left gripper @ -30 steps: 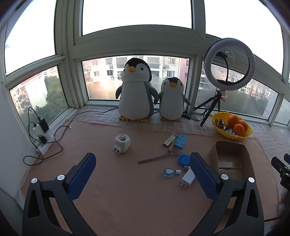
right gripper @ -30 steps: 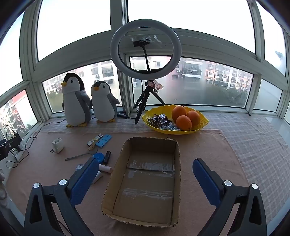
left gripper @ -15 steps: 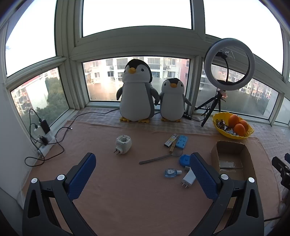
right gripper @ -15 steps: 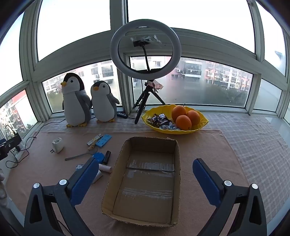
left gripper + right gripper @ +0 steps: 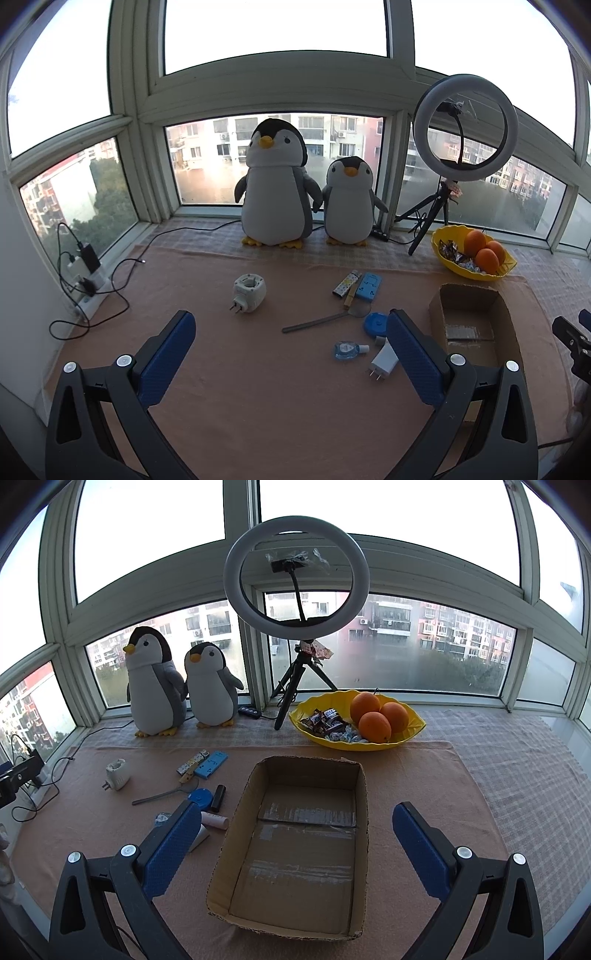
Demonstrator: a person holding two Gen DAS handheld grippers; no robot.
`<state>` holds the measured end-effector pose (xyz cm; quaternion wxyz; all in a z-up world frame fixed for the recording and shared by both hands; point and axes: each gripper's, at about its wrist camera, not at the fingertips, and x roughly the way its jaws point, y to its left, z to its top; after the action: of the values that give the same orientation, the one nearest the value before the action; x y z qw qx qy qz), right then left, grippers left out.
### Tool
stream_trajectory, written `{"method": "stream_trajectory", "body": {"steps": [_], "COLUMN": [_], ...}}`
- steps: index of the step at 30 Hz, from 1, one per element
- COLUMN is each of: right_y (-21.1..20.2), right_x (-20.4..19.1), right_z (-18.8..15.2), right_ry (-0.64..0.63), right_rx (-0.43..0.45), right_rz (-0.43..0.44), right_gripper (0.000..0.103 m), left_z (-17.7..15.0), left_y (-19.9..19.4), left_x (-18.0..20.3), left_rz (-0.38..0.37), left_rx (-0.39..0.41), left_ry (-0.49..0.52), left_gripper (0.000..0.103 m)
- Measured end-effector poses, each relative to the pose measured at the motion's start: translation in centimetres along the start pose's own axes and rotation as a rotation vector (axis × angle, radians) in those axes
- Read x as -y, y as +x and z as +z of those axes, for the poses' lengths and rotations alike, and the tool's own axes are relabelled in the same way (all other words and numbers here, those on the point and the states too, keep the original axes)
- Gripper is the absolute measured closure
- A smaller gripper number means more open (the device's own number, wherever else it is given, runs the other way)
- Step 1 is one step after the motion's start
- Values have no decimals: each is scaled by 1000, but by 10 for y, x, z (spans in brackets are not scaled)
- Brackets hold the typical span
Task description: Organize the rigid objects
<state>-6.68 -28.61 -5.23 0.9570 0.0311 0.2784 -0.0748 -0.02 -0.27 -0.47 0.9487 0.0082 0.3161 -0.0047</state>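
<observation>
An open, empty cardboard box [image 5: 295, 849] lies on the pink cloth; it also shows in the left wrist view [image 5: 476, 325]. Left of it lie small items: a white plug adapter [image 5: 249, 291], a metal strainer spoon [image 5: 325, 319], a blue block [image 5: 368, 286], a patterned lighter [image 5: 345, 284], a blue round lid [image 5: 375, 323], a small clear bottle [image 5: 349, 349], a white charger [image 5: 382, 363] and a black tube [image 5: 218, 797]. My left gripper [image 5: 290, 356] is open and empty above the cloth. My right gripper [image 5: 295, 843] is open and empty over the box.
Two plush penguins [image 5: 277, 192] stand at the window. A ring light on a tripod [image 5: 295, 627] stands beside a yellow bowl [image 5: 406, 734] of oranges and sweets. A power strip with cables [image 5: 88, 280] lies at the left edge.
The left wrist view has shifted slightly, with the scene sliding a little right and down. The right gripper has barely moved. Both stay open.
</observation>
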Motion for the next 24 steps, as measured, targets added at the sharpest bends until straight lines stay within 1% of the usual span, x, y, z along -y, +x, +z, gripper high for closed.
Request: {"method": "stream_trajectory", "body": {"steps": [24], "right_y": [3], "right_x": [3], "right_z": [-3], "right_ry": [12], "right_rx": [-11], "right_rz": [0], "right_gripper": [1], "left_z": [-1], "left_y": [2], "left_x": [-1], "left_rz": [4], "left_rx": [-2], "left_ry": [1], "left_gripper": [0]}}
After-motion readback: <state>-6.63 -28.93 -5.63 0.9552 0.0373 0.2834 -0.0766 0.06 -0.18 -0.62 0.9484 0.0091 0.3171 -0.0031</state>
